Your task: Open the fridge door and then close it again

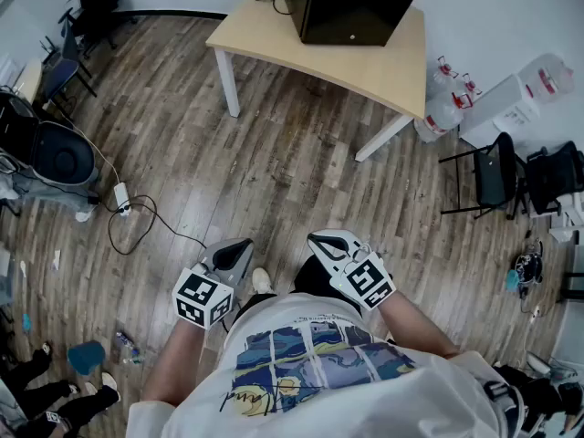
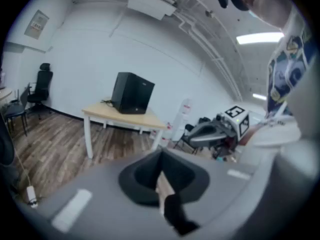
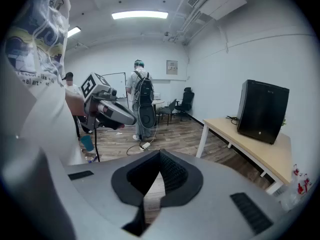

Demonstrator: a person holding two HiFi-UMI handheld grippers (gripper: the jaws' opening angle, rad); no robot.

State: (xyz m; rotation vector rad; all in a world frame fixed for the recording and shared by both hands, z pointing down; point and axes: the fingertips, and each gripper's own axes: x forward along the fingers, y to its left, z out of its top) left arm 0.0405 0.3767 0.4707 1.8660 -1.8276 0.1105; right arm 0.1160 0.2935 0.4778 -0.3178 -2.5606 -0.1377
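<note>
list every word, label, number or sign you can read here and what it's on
No text here can be read for sure.
T-shirt: a printed line and a script word, too small to read.
Marker cubes: black-and-white patterns only, no words.
Water bottles: red marks, too small to read.
Framed wall sign: blurred.
Wall poster: blurred.
Fridge badge: too small to read.
</note>
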